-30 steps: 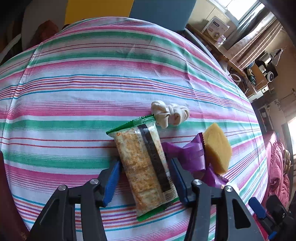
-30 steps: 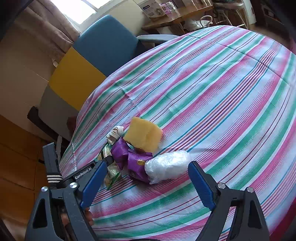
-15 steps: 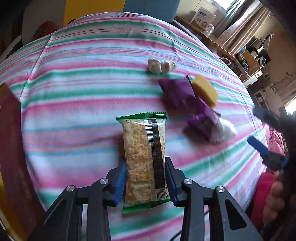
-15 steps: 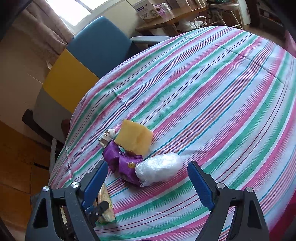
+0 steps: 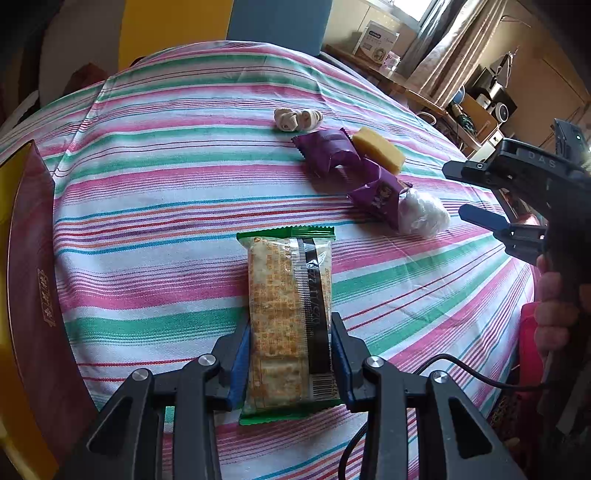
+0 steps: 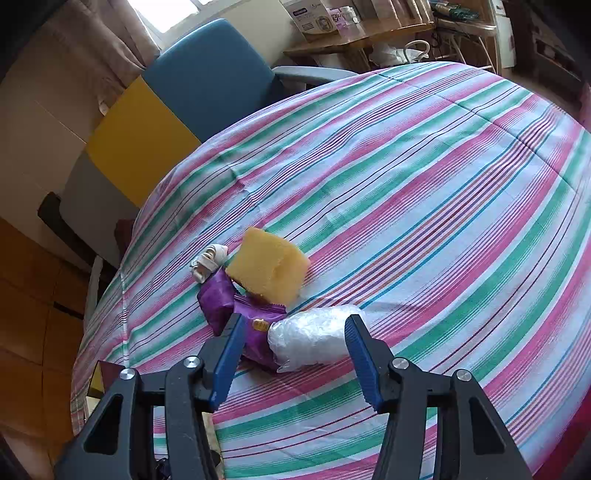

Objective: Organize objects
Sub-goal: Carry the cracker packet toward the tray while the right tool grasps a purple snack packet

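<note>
My left gripper (image 5: 290, 363) is shut on a green-edged cracker packet (image 5: 290, 314) and holds it above the striped tablecloth (image 5: 166, 206). A cluster lies further on: a cream knotted item (image 5: 297, 119), two purple wrappers (image 5: 328, 151), a yellow sponge block (image 5: 378, 149) and a crumpled clear plastic ball (image 5: 421, 218). My right gripper (image 6: 295, 356) is open, its blue pads on either side of the plastic ball (image 6: 314, 338) and a purple wrapper (image 6: 255, 321). The yellow block (image 6: 267, 269) and knotted item (image 6: 210, 258) lie just beyond.
A dark red box with a gold edge (image 5: 33, 280) stands at the table's left edge. A blue and yellow chair (image 6: 177, 103) sits behind the table. A wooden desk with boxes (image 6: 354, 33) is at the back. The right gripper shows in the left wrist view (image 5: 517, 206).
My left gripper lifted the cracker packet and drew it back from the cluster. My right gripper moved in closer and narrowed around the plastic ball and purple wrapper.
</note>
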`<state>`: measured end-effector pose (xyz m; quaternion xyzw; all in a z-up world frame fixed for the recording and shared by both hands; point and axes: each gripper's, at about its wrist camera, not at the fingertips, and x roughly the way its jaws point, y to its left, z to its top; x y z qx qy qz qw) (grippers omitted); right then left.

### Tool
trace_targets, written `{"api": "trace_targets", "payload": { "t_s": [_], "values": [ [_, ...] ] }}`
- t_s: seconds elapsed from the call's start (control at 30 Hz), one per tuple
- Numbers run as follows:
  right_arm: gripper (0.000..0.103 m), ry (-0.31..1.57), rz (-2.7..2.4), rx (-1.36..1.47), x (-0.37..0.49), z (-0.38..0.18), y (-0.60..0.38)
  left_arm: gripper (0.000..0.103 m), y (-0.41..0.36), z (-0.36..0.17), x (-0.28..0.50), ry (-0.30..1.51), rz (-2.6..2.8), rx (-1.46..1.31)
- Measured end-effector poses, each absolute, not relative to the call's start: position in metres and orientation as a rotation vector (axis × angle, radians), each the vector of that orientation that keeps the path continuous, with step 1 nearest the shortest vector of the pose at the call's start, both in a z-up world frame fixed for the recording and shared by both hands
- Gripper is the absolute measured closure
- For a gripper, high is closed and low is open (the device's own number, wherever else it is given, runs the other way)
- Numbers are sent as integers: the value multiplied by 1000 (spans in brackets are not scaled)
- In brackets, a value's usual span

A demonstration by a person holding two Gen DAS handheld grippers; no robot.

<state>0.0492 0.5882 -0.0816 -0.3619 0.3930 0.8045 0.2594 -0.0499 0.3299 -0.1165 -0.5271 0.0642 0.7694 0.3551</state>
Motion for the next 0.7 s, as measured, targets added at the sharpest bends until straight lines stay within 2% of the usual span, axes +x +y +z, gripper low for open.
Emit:
{"api": "trace_targets", "payload": {
  "t_s": [0.2,0.47,0.7],
  "values": [
    [52,1021,2253,-1007,39,-78,578,65,329,-118,-46,166,1997,-1326],
    [52,1075,2321,-1142,4,-91,559,65,331,-119,-45,178,2007,-1304],
    [52,991,2202,-1191,-15,-110,570,65,329,-121,-45,150,2000,-1297]
  ]
}}
